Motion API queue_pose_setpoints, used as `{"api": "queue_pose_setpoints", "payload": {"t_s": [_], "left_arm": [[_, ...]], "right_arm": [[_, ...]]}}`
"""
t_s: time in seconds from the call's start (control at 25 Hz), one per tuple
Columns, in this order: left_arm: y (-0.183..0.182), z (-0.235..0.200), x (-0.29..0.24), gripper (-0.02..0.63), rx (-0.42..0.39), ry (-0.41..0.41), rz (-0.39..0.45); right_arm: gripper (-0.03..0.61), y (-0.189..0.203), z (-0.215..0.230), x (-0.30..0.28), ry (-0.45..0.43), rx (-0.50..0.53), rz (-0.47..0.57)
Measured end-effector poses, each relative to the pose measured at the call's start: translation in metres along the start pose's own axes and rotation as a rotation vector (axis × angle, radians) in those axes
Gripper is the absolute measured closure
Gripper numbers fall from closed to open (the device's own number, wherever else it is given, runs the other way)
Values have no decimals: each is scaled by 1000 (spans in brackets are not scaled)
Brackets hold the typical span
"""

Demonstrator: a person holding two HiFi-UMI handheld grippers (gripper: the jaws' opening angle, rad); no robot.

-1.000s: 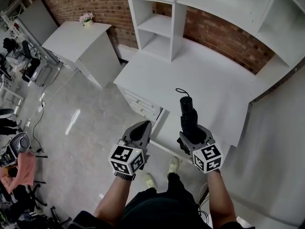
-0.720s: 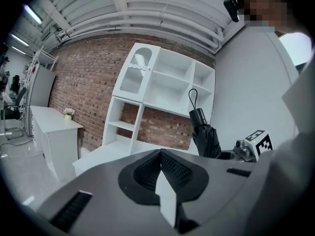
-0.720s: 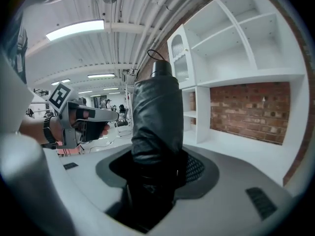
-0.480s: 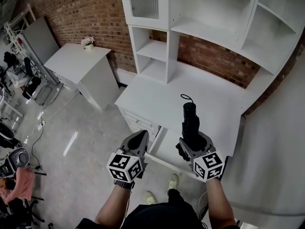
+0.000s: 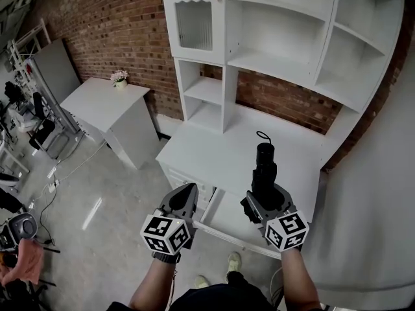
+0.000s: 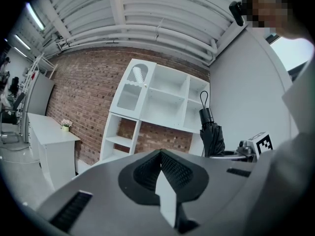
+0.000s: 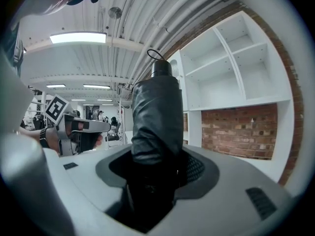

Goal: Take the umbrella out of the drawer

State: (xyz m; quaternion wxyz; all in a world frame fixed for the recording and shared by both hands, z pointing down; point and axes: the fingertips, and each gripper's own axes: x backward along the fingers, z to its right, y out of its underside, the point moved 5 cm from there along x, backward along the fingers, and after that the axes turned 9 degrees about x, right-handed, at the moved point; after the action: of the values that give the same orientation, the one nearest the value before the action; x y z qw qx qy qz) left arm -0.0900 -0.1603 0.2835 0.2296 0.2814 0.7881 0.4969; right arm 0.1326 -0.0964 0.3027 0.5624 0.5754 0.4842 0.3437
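Note:
A black folded umbrella (image 5: 264,169) with a wrist loop stands upright in my right gripper (image 5: 265,196), whose jaws are shut on its lower part. It is held above the open white drawer (image 5: 224,220), in front of the desk (image 5: 207,149). In the right gripper view the umbrella (image 7: 154,119) rises out of the gripper (image 7: 156,162) and fills the gap between the jaws. My left gripper (image 5: 184,194) hangs to the left of the drawer, shut and with nothing in it; its pads (image 6: 173,168) meet. The left gripper view shows the umbrella (image 6: 211,137) at the right.
A white shelf unit (image 5: 259,57) stands on the desk against a brick wall (image 5: 110,24). A small white cabinet (image 5: 107,105) with a flower pot (image 5: 118,78) stands at the left. A grey panel (image 5: 369,212) closes the right side. The person's shoes (image 5: 233,262) are below the drawer.
Both grippers have risen, and the umbrella has gone up with the right one, from the drawer's height to above the desk's front edge. The head view has tilted up.

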Motion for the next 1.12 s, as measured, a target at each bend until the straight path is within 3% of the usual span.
{"api": "queue_pose_setpoints", "payload": {"t_s": [0.72, 1.12], "left_arm": [[-23, 8, 16, 607, -25, 4, 35], [-19, 12, 20, 607, -28, 8, 42]], "right_arm": [[354, -41, -2, 16, 50, 57, 70], [354, -39, -3, 22, 52, 62, 77]]}}
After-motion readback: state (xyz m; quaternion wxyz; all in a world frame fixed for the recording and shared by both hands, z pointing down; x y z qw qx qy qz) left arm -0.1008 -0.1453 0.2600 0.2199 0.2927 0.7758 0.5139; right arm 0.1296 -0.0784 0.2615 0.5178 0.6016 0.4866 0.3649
